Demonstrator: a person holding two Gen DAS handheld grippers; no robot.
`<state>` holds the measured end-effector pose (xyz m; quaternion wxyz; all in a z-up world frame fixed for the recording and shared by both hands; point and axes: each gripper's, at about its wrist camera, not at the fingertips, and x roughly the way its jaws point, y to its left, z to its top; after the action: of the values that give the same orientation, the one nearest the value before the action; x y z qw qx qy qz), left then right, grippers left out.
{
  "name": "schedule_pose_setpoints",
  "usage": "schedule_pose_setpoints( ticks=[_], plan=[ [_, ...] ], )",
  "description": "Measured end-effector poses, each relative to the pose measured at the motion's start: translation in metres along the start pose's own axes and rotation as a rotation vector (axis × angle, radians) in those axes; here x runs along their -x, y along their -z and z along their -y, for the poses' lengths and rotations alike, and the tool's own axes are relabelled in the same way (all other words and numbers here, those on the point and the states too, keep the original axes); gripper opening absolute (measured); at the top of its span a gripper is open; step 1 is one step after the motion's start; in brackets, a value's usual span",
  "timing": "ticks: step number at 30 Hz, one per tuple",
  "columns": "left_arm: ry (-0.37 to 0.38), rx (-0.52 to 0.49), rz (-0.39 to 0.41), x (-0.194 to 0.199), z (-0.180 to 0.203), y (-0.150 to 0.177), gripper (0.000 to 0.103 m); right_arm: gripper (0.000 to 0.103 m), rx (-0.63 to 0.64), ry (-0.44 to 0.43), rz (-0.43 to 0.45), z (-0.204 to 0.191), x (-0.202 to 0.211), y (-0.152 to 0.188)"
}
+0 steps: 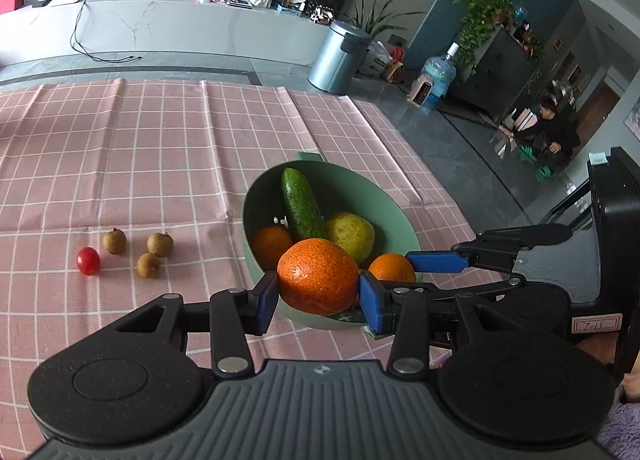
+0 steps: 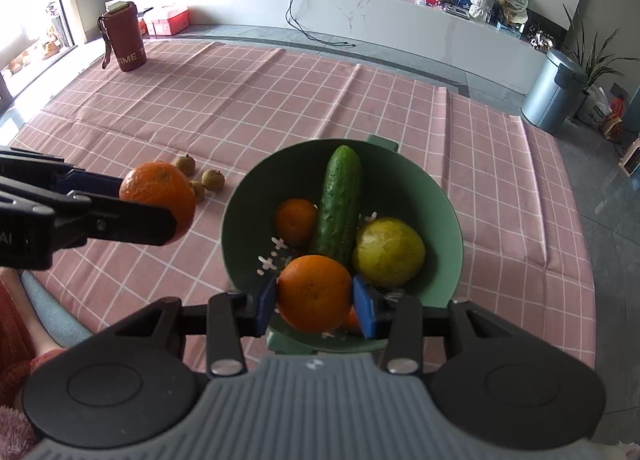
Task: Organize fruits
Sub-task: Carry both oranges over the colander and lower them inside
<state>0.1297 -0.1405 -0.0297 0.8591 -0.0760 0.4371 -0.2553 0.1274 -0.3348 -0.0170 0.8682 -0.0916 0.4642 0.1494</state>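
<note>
A round orange mandarin point(image 1: 318, 276) is clamped in the left gripper point(image 1: 318, 296) and another point(image 2: 314, 292) in the right gripper point(image 2: 314, 302) over the green plastic colander bowl point(image 2: 448, 216), while three brown longans point(image 1: 160, 245) and a red cherry tomato point(image 1: 88, 261) are left on the pink checked tablecloth point(image 1: 160, 148).

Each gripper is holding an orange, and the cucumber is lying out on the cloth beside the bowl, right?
Not quite. The cucumber lies inside the bowl, as the right wrist view shows. The rest holds: the left gripper and the right gripper are each shut on an orange.
</note>
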Motion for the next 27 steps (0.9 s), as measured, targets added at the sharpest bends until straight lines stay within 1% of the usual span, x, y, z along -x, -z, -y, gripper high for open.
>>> schedule_pose_setpoints(
  ticks=[6, 10, 12, 14, 16, 22, 27],
  plan=[
    [-0.017, -0.058, -0.076, -0.03, 0.011, 0.0, 0.049, 0.038, 0.085, 0.01, -0.049, 0.007, -0.012, 0.002],
    [-0.038, -0.088, -0.126, -0.047, 0.017, 0.0, 0.049, 0.038, 0.12, 0.005, -0.078, 0.01, -0.021, 0.005],
    [-0.049, -0.102, -0.151, -0.054, 0.019, -0.001, 0.049, 0.038, 0.127, -0.002, -0.09, 0.013, -0.027, 0.007],
    [-0.057, -0.132, -0.156, -0.059, 0.024, -0.002, 0.049, 0.038, 0.129, -0.017, -0.095, 0.016, -0.032, 0.009],
    [-0.064, -0.143, -0.186, -0.066, 0.026, -0.004, 0.049, 0.038, 0.124, -0.031, -0.099, 0.019, -0.036, 0.009],
    [-0.09, -0.144, -0.238, -0.084, 0.027, -0.008, 0.049, 0.039, 0.123, -0.052, -0.127, 0.024, -0.053, 0.008],
    [-0.101, -0.162, -0.249, -0.09, 0.028, -0.006, 0.05, 0.04, 0.134, -0.07, -0.134, 0.025, -0.055, 0.008]
  ],
)
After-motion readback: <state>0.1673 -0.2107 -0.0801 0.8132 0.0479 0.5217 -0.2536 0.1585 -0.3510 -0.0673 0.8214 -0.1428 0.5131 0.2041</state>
